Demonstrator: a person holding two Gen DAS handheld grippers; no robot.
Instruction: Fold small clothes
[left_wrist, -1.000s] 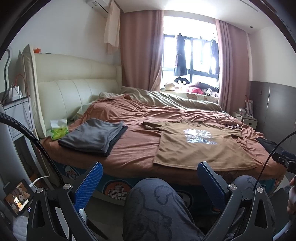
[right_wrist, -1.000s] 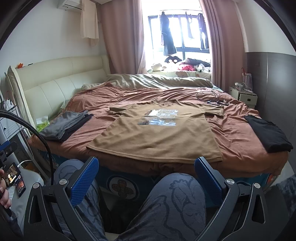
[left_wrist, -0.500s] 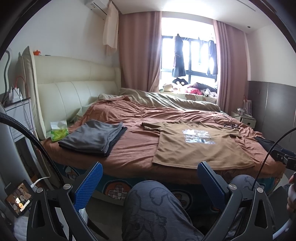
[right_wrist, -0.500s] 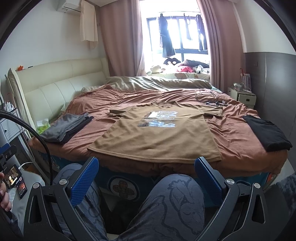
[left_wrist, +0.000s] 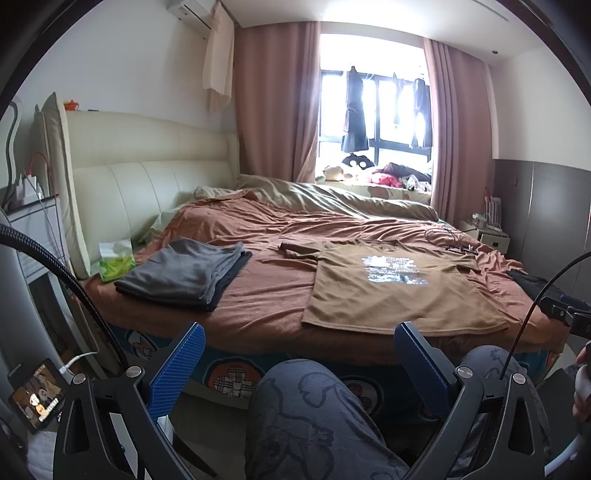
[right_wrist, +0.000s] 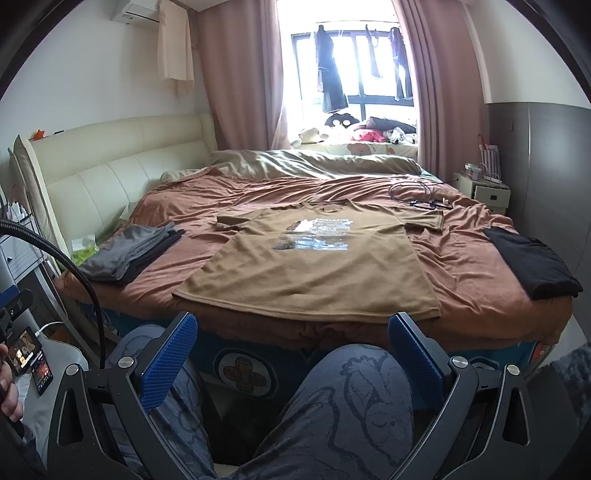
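A brown T-shirt with a silver print lies spread flat, front up, near the front edge of the bed; it also shows in the right wrist view. My left gripper is open and empty, held low over the person's knee, short of the bed. My right gripper is open and empty too, above the knees, facing the shirt's hem. A folded grey stack lies on the bed's left, also in the right wrist view. A folded black garment lies on the right.
A green tissue pack sits by the cream headboard. A black cable lies on the bed behind the shirt. A phone stands at lower left. A nightstand is at the far right.
Both grippers have tilted slightly, so the bed sits a little lower in the left view and shifts slightly in the right. Nothing on the bed has moved.
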